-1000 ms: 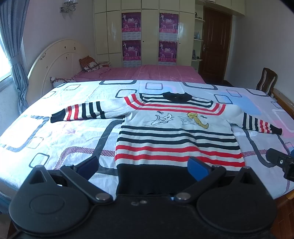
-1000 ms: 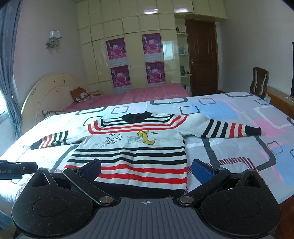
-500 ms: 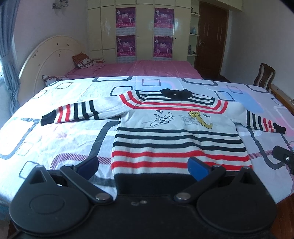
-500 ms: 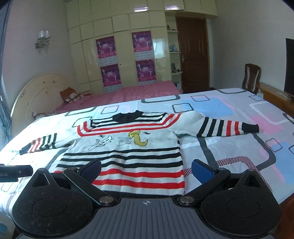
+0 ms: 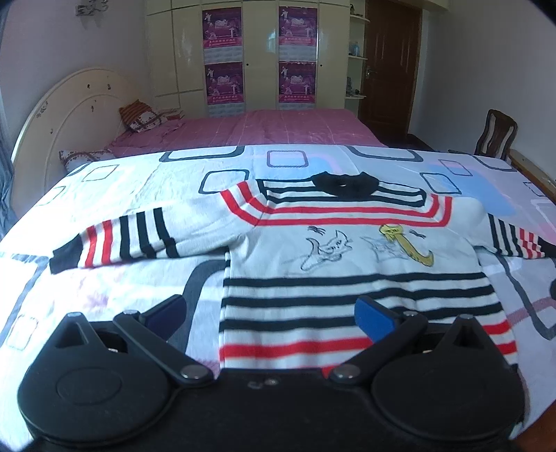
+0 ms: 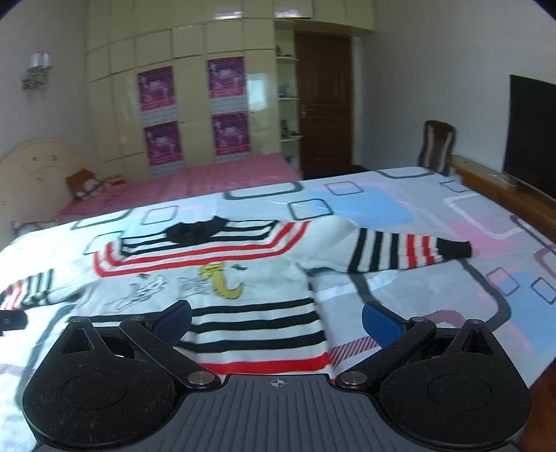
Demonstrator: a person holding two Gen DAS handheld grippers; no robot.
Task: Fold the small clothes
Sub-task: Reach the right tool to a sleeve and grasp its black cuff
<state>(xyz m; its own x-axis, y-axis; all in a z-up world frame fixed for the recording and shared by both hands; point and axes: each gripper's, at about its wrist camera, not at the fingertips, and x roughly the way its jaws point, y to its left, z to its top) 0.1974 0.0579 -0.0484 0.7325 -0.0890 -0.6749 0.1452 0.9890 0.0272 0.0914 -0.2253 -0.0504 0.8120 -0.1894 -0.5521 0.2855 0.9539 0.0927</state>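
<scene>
Left claw (image 5: 271,314): lower centre of the left wrist view, fingers spread wide, blue pads apart, nothing between them. It hangs over the hem end of the sweater; contact with the cloth cannot be told.

Right claw (image 6: 276,321): lower centre of the right wrist view, likewise spread wide and holding nothing. Its left pad lies over the striped lower body of the garment, its right pad over bare bedspread just beside the garment's edge.

Sweater (image 5: 347,250): a small knitted piece, white with black and red stripes, laid flat and face up on the bedspread (image 5: 104,288). It fills the middle of both views. Two cartoon figures, one outlined and one yellow, sit on the chest. The black collar (image 5: 344,184) lies at the far end. Both sleeves are stretched outward; the one at frame left (image 5: 118,240) ends in a black cuff, the other (image 6: 406,252) shows best at centre right of the right wrist view. The garment is unfolded.

Bedspread: white with grey, pink and blue rounded rectangles, somewhat creased.

Beyond it, upper centre: a pink bed cover (image 5: 250,130) with pillows at its left, a cream headboard (image 5: 73,114) at upper left, cupboards with four purple posters (image 5: 222,27), a dark door (image 6: 323,101), a wooden chair (image 6: 436,146), and a dark screen (image 6: 531,135) at the right edge.
</scene>
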